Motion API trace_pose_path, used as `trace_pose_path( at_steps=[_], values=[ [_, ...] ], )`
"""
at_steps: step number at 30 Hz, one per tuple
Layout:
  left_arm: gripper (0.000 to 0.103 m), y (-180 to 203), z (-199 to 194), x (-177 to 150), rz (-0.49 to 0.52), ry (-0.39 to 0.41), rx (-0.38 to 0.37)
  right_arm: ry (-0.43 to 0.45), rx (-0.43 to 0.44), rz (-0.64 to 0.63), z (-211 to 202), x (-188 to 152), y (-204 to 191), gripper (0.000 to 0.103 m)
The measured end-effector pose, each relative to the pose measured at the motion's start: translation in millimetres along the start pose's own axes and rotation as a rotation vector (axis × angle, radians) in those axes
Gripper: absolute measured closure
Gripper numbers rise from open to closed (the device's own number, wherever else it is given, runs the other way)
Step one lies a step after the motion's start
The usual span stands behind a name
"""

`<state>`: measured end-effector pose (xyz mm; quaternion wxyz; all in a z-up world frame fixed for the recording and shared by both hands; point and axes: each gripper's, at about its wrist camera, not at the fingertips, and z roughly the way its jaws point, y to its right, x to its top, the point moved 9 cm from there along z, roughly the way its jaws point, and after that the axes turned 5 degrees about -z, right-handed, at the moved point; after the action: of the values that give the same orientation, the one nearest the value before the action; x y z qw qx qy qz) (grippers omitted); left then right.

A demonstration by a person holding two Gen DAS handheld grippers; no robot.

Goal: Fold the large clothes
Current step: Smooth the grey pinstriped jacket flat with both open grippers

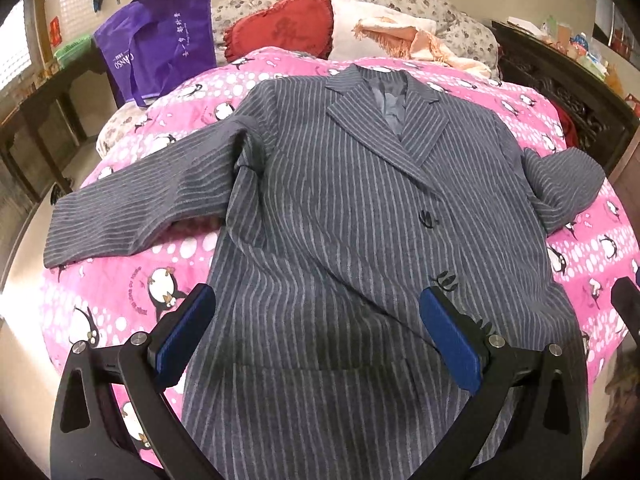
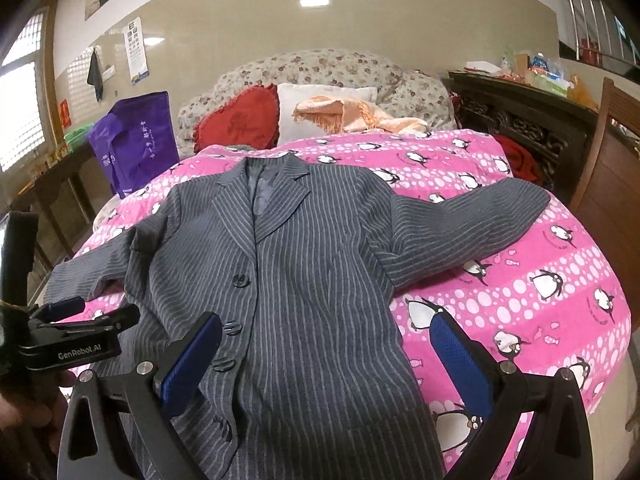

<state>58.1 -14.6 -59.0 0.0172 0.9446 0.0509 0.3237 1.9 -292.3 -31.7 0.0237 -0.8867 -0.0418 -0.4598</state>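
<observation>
jacket: grey pinstriped jacket lying flat, front up, on pink penguin-print quilt; collar toward pillows, both sleeves spread sideways
buttons: 3 dark buttons down front edge, right wrist view
left gripper: over lower hem area, fingers spread wide, nothing between blue pads; contact with cloth unclear
right gripper: over jacket's lower right side, fingers spread wide, empty; 1 pad over cloth, other over quilt
background: purple tote bag, red heart cushion, white pillow at head of bed
</observation>
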Motion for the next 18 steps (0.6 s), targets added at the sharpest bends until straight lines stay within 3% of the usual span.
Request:
trace_pose_path(
  at_steps=[18],
  values=[
    [0.001, -3.2, 3.8, -4.8, -0.006, -0.006, 0.000, -0.001, -0.023, 0.021, 3.0, -5.6, -0.3, 0.000]
  ],
)
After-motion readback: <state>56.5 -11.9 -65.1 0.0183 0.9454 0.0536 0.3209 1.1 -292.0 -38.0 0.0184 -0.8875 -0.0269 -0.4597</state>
